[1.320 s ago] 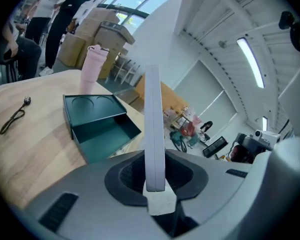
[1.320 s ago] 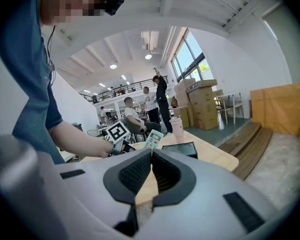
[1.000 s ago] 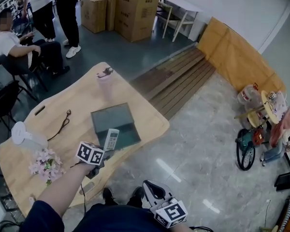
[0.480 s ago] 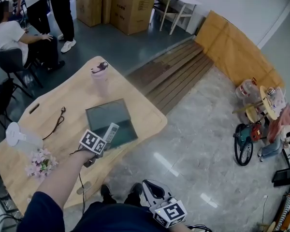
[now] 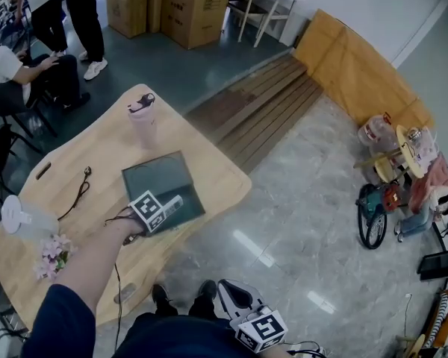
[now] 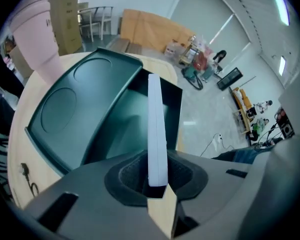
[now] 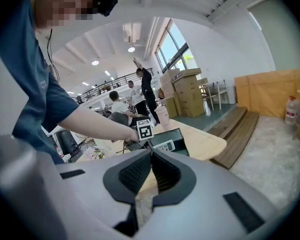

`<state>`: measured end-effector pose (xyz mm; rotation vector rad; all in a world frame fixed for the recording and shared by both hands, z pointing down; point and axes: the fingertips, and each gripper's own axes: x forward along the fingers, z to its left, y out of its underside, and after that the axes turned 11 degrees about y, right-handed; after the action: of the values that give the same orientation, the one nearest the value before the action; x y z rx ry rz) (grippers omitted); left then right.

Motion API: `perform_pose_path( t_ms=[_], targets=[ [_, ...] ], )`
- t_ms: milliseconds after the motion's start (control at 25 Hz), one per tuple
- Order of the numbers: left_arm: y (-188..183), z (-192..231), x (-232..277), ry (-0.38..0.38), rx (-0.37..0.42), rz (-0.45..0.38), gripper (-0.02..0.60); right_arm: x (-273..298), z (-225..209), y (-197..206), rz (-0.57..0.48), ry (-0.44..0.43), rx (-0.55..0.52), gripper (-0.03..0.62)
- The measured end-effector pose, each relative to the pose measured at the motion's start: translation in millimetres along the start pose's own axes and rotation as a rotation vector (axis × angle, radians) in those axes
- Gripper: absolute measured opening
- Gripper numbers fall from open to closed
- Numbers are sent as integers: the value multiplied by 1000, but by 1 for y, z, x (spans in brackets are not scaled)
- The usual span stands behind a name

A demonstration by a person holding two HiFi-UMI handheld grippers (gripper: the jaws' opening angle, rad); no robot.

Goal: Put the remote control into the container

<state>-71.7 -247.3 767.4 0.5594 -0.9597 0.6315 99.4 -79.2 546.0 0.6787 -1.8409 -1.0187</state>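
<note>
Since a second ago, the left hand-held gripper (image 5: 161,210) has been swinging the remote control (image 6: 156,129) from the near rim further over the dark green container (image 5: 155,179). That container is sitting on the counter (image 5: 209,168), with what looks like its lid (image 6: 72,101) leaning open at the left. The jaws are clamping the remote's near end edge-on, probably so the slim body is entering lengthwise without catching the rim. Further right, the right hand-held gripper (image 7: 150,170) is idling near the person's body, jaws pressed together on nothing, staying clear.
</note>
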Motion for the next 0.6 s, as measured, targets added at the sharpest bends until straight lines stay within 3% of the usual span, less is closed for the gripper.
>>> perform_pose_path(
  t_ms=[280,600],
  targets=[
    [-4,11,18,26,31,94,84,9,-3,-2,8,-6,-20,18],
    [-6,14,27,93,19,119,84,25,3,-20,-21,-48,-37,18]
  ],
)
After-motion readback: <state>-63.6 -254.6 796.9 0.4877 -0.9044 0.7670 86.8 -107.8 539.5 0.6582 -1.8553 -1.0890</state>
